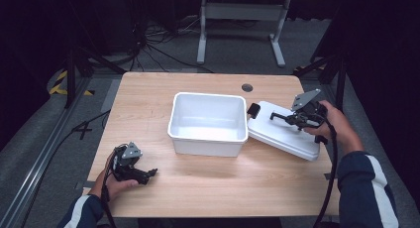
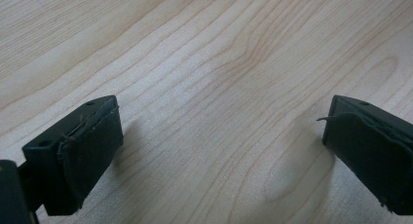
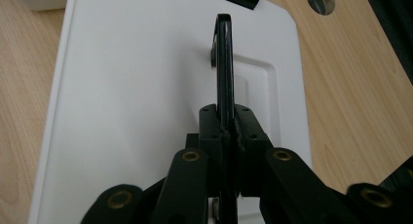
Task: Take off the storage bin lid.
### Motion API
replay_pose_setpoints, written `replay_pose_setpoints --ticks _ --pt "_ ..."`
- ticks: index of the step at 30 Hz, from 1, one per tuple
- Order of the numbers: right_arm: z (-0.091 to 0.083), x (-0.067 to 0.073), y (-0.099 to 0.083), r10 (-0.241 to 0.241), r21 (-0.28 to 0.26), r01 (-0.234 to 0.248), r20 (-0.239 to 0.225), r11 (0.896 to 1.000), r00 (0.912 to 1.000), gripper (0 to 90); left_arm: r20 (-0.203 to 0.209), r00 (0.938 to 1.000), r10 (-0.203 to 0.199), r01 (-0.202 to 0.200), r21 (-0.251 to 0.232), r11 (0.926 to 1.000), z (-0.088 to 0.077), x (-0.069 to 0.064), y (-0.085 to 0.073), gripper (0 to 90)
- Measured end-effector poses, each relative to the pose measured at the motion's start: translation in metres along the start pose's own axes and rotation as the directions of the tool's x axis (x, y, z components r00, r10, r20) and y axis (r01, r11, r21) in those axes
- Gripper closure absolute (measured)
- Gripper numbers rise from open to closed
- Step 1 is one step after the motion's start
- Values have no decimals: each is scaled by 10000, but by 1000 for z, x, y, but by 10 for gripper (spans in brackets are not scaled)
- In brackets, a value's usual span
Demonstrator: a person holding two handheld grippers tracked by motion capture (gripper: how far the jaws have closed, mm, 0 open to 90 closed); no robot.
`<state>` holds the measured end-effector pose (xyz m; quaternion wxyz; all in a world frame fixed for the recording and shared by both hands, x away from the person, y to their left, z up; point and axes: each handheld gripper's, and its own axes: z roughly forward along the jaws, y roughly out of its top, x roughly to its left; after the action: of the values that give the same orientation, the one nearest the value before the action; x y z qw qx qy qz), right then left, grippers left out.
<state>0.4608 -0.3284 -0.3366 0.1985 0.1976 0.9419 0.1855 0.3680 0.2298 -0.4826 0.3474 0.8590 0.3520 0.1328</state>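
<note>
A white lid (image 1: 277,134) lies tilted on the table just right of an open white bin (image 1: 208,123), its black clip (image 1: 253,110) close to the bin's rim. My right gripper (image 1: 291,120) is shut on the lid's thin black handle (image 3: 224,63), which stands upright between the jaws of the right gripper (image 3: 225,118) over the lid (image 3: 136,87). My left gripper (image 1: 149,173) rests low at the front left of the table. In the left gripper view the left gripper (image 2: 219,151) is open wide, with bare wood between its pads.
The wooden table (image 1: 208,188) has a round cable hole (image 1: 247,87) at the back right, behind the lid. The bin holds nothing that I can see. A white frame and cables stand on the floor beyond the table's far edge.
</note>
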Motion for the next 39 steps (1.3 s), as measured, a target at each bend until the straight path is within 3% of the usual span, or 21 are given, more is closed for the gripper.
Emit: replay_pose_setpoints --ticks 8,18,22,39 --pt "21 -1 -4 234 11 -234 -189 9997 9995 842 -1 10000 -4 4 5 10000 0 0 0 15" --pt "40 -1 -12 481 449 -467 -299 9979 9984 841 -1 10000 -2 2 10 10000 0 0 0 15" --pt "44 0 -15 580 399 -561 -484 9976 9971 841 -3 10000 2 -2 5 10000 0 0 0 15" --pt "48 0 -21 864 69 -862 -411 9963 9954 828 -2 10000 4 -4 -35 10000 1 0 0 15"
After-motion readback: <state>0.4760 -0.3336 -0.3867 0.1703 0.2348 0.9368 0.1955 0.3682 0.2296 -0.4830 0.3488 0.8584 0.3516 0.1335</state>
